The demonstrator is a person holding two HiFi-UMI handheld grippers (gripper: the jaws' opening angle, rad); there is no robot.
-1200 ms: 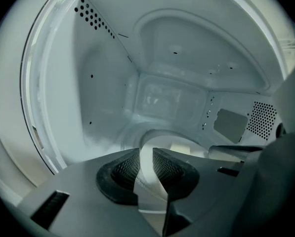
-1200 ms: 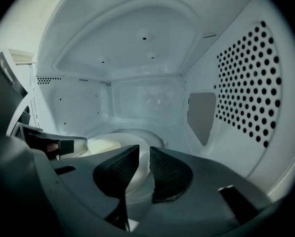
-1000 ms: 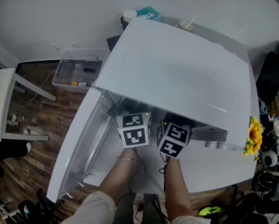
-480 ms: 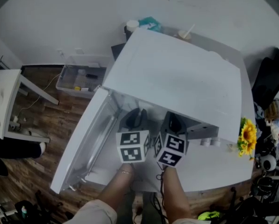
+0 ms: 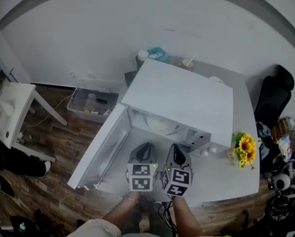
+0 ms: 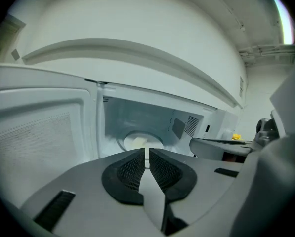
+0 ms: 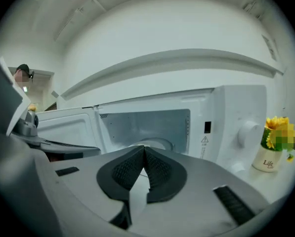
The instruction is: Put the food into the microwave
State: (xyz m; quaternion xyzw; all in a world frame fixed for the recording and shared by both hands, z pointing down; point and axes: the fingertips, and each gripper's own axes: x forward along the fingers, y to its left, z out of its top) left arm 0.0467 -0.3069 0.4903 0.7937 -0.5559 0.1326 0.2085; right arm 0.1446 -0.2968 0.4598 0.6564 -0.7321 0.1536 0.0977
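Note:
A white microwave (image 5: 177, 98) stands on a white table (image 5: 221, 177), its door (image 5: 100, 149) swung open to the left. A pale plate of food (image 5: 159, 124) lies on the turntable inside, also visible as the plate (image 6: 137, 141) in the left gripper view and as its rim (image 7: 154, 143) in the right gripper view. Both grippers hover side by side in front of the open cavity, apart from the plate. My left gripper (image 5: 146, 146) (image 6: 147, 151) is closing, a thin slit left between its pads, nothing in it. My right gripper (image 5: 178, 148) (image 7: 143, 149) is shut and empty.
A sunflower pot (image 5: 242, 147) (image 7: 273, 144) stands right of the microwave beside its knobs (image 7: 246, 131). Cups (image 5: 142, 57) sit behind it. On the wooden floor at left are a clear plastic box (image 5: 93, 104) and a white side table (image 5: 11, 112). A black chair (image 5: 273, 95) stands at right.
Both grippers have drawn back out of the microwave mouth toward me and risen. The view has pulled away, and the plate now shows inside the cavity.

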